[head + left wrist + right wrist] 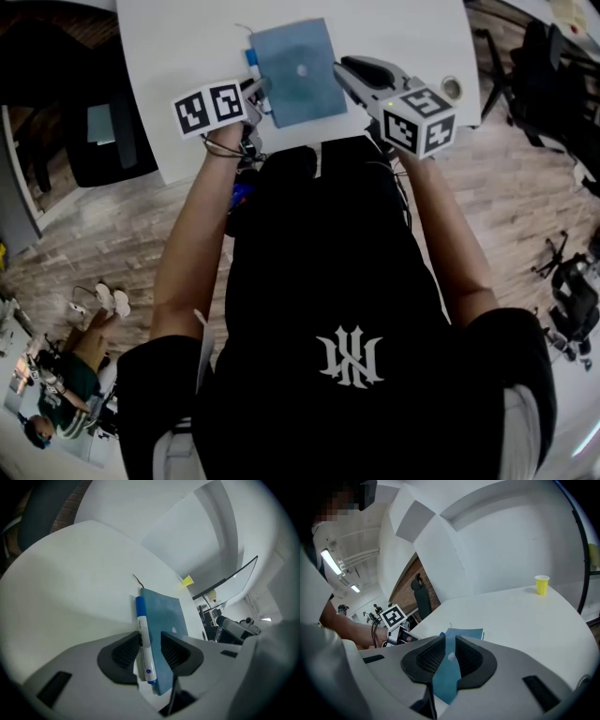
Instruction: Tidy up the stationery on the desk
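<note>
One yellow cup (541, 584) stands far back on the white desk (187, 56), its contents unseen. The right gripper (450, 649) has its jaws clenched on the blue notebook (298, 70). The left gripper (149, 641) has its jaws released around the blue marker (143, 620), which lies along the notebook's edge. Wooden floor (103, 244) surrounds the desk.

Notebook (298, 70) cover matt blue; marker (145, 644) glossy plastic; bench (178, 56) smooth white; fingers (123, 654) ribbed black; floor (122, 225) wood planks.

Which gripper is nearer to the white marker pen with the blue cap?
Left. The left gripper has the white marker pen between its open jaws; the right gripper sits across the blue notebook, jaws clamped on its opposite edge.
</note>
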The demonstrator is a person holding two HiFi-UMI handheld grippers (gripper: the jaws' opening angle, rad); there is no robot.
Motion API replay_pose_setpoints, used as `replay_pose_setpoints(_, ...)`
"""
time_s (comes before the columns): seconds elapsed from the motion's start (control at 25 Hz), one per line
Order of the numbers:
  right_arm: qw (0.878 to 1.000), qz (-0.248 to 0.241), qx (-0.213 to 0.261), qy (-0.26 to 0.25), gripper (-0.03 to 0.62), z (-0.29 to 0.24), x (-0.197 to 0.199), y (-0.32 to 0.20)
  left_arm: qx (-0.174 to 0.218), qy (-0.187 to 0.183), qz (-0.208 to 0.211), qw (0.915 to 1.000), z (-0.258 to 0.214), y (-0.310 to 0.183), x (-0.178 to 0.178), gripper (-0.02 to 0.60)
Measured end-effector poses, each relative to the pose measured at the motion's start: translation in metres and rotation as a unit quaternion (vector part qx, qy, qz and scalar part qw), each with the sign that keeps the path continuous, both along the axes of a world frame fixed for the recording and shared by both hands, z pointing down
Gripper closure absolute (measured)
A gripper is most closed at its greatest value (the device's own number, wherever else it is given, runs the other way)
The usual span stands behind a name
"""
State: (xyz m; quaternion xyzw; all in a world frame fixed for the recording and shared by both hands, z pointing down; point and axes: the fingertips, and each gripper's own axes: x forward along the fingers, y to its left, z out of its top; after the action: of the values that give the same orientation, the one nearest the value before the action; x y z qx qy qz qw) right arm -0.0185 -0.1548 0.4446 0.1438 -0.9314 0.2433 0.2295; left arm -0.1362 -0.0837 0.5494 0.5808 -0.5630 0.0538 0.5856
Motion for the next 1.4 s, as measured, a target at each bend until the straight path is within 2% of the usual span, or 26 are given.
replay_pose_setpoints(0.16, 1.000, 0.004, 0.001, -0.001, 0.508, 0.000, 0.001, -0.001, 0.000, -0.014, 0.016, 0.9998, -0.002, -0.002, -0.002, 0.405)
replay_pose_setpoints(0.44, 0.999, 0.002, 0.035, 0.009, 0.507, -0.011, 0.008, -0.006, 0.026, -0.013, -0.015, 0.9995, -0.027, 0.000, -0.029, 0.400)
replay_pose_setpoints(0.56, 0.999, 0.003, 0.043, -0.016, 0.509, -0.028, 0.005, -0.010, 0.067, -0.019, -0.014, 0.9975, -0.057, -0.004, -0.041, 0.410)
replay_pose_setpoints(0.64, 0.998, 0.001, 0.050, -0.038, 0.518, -0.045, 0.003, -0.007, 0.111, -0.023, -0.004, 0.9935, -0.086, -0.006, -0.042, 0.456)
replay_pose_setpoints(0.72, 0.996, -0.007, 0.060, -0.061, 0.528, -0.066, -0.003, -0.006, 0.164, -0.031, 0.017, 0.9859, -0.118, -0.011, -0.040, 0.539)
replay_pose_setpoints(0.84, 0.991, -0.025, 0.083, -0.104, 0.534, -0.105, -0.019, -0.009, 0.246, -0.054, 0.052, 0.9664, -0.170, -0.025, -0.038, 0.570)
replay_pose_setpoints(0.92, 0.985, -0.043, 0.096, -0.133, 0.536, -0.135, -0.027, 0.000, 0.304, -0.070, 0.077, 0.9470, -0.209, -0.027, -0.032, 0.578)
replay_pose_setpoints(1.08, 0.968, -0.097, 0.128, -0.192, 0.542, -0.189, -0.035, 0.027, 0.410, -0.118, 0.138, 0.8937, -0.280, -0.020, -0.013, 0.580)
replay_pose_setpoints(1.16, 0.960, -0.127, 0.139, -0.208, 0.543, -0.208, -0.036, 0.046, 0.448, -0.154, 0.160, 0.8661, -0.306, -0.013, -0.004, 0.580)
replay_pose_setpoints(1.24, 0.951, -0.159, 0.149, -0.218, 0.545, -0.223, -0.036, 0.065, 0.475, -0.182, 0.165, 0.8448, -0.327, -0.003, 0.001, 0.580)
replay_pose_setpoints(1.32, 0.942, -0.186, 0.152, -0.233, 0.545, -0.233, -0.034, 0.081, 0.493, -0.201, 0.157, 0.8319, -0.340, 0.007, 0.004, 0.580)
replay_pose_setpoints(1.4, 0.935, -0.204, 0.149, -0.249, 0.545, -0.239, -0.028, 0.092, 0.502, -0.213, 0.150, 0.8245, -0.346, 0.016, 0.006, 0.580)
